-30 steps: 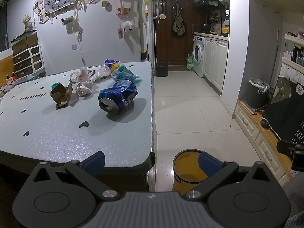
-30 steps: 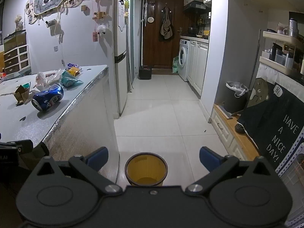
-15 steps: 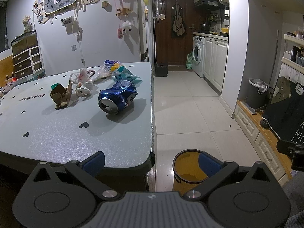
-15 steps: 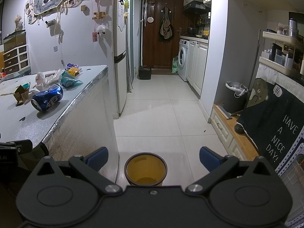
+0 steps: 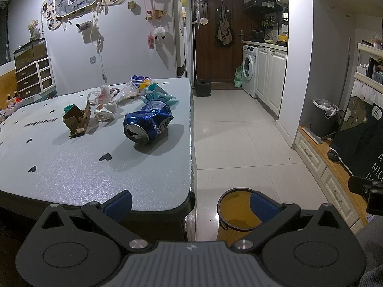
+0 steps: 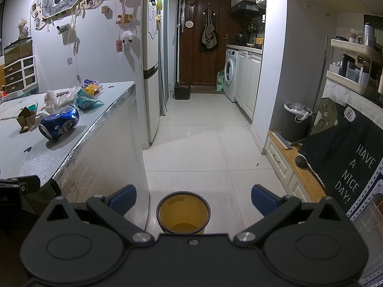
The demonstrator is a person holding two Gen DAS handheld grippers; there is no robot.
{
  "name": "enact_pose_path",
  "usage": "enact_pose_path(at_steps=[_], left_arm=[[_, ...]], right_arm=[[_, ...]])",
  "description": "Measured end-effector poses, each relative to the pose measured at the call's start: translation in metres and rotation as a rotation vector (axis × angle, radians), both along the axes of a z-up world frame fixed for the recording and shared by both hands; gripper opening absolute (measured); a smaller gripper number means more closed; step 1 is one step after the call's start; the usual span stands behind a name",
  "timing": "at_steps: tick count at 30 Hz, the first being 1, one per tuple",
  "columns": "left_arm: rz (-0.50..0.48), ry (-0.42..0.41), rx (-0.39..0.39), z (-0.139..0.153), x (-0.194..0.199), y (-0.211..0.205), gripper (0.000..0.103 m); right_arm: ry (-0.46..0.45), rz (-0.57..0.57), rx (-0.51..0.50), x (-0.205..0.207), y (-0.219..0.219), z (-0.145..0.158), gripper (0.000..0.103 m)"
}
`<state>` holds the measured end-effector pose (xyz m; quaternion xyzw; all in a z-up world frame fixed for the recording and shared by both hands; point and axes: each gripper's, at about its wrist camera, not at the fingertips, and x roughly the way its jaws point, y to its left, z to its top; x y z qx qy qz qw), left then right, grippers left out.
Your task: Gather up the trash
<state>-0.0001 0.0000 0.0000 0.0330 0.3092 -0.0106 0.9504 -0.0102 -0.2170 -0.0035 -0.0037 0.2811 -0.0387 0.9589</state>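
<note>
In the left wrist view the yellow bin (image 5: 235, 212) at five o'clock is partly hidden behind a blue fingertip (image 5: 262, 205), and the table (image 5: 71, 167) runs off the nine o'clock edge.

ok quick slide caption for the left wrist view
Open left gripper faces a crushed blue can on the table, yellow bin on the floor.

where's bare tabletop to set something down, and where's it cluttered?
Bare: the near stretch of the table, from its front edge up to the crushed blue can, and the left side before the torn cardboard box. Crowded: the far right corner, where crumpled wrappers, a teal packet and plastic bags bunch together.
</note>
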Motion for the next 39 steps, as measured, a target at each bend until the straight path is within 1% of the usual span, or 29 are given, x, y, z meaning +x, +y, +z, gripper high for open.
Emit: enact_pose_path(at_steps=[27, 29, 31, 39], left_arm=[[0.000, 0.000, 0.001, 0.0033, 0.0000, -0.0024, 0.103], [-0.001, 0.000, 0.000, 0.0038, 0.0000, -0.0028, 0.103], [-0.001, 0.000, 0.001, 0.0037, -0.0007, -0.0040, 0.103], [-0.001, 0.000, 0.001, 0.0037, -0.0007, -0.0041, 0.103]], right_arm=[[0.004, -0.001, 0.000, 0.0027, 0.0076, -0.0006, 0.103], [0.005, -0.002, 0.000, 0.0004, 0.0012, 0.0000, 0.103], [0.005, -0.002, 0.000, -0.0010, 0.0017, -0.0043, 0.103], [0.006, -0.002, 0.001, -0.0009, 0.0015, -0.0030, 0.103]])
